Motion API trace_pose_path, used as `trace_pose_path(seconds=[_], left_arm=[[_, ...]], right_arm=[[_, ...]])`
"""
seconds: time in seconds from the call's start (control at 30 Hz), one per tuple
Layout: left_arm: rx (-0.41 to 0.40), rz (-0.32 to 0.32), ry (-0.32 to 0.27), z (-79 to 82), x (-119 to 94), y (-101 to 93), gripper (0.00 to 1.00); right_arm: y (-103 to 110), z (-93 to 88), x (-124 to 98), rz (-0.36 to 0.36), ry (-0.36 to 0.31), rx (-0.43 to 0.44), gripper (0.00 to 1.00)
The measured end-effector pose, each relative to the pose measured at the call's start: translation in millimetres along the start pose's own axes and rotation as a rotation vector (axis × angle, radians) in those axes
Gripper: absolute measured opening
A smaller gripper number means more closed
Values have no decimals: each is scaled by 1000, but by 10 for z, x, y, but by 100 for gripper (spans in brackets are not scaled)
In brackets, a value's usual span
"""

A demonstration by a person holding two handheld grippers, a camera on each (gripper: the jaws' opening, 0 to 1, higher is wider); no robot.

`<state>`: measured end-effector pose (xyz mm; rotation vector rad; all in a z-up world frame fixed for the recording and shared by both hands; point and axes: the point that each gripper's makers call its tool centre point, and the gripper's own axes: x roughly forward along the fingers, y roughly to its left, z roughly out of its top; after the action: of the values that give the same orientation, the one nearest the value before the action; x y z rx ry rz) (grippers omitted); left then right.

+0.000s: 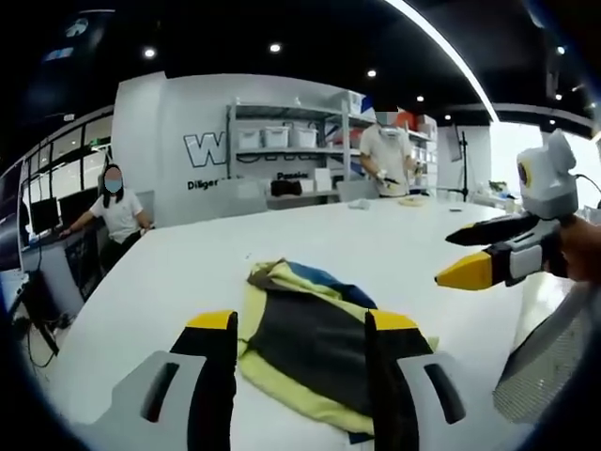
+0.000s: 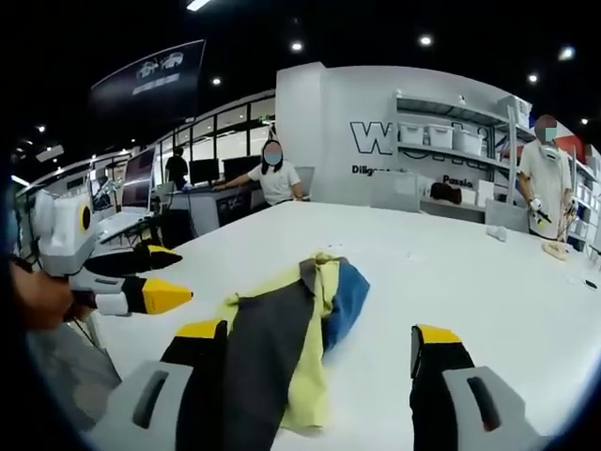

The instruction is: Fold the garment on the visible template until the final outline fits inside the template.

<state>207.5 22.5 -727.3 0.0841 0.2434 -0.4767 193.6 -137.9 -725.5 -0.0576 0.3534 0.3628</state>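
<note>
While it lies crumpled on the white desk point(image 1: 188, 263), the garment point(image 1: 310, 352), dark grey with yellow and blue panels, sits just ahead of both grippers. Seen in the left gripper view, the left gripper point(image 1: 302, 329) has its fingers spread over the cloth, pinching nothing. Over in the right gripper view, the right gripper point(image 2: 319, 336) likewise holds its fingers point(image 2: 437, 340) spread, the garment between them. Beyond the desk stand shelves point(image 2: 451, 141) with bins, a seated person point(image 2: 274, 178) and a standing person point(image 1: 387, 155).
</note>
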Motion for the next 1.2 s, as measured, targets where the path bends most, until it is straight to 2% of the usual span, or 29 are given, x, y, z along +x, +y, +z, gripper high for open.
trace_pose_path(seconds=[0.3, 0.43, 0.5, 0.63, 0.7, 1.2], left_arm=[[7, -31, 21, 117, 484, -61, 46], [-6, -38, 57, 59, 678, -81, 43], [-20, -42, 82, 1, 753, -85, 40], [-46, -31, 134, -110, 985, -52, 39], [-25, -29, 150, -132, 1077, -47, 39], [-128, -19, 251, -345, 1600, 50, 28]], right_arm=[[-64, 135, 126, 5, -18, -13, 79], [-110, 167, 229, 6, -16, -17, 77], [-146, 177, 277, 6, -12, -27, 73], [-306, 211, 413, -12, -5, -28, 72], [-356, 225, 462, -19, -8, -19, 71], [-450, 86, 659, -32, 16, 16, 69]])
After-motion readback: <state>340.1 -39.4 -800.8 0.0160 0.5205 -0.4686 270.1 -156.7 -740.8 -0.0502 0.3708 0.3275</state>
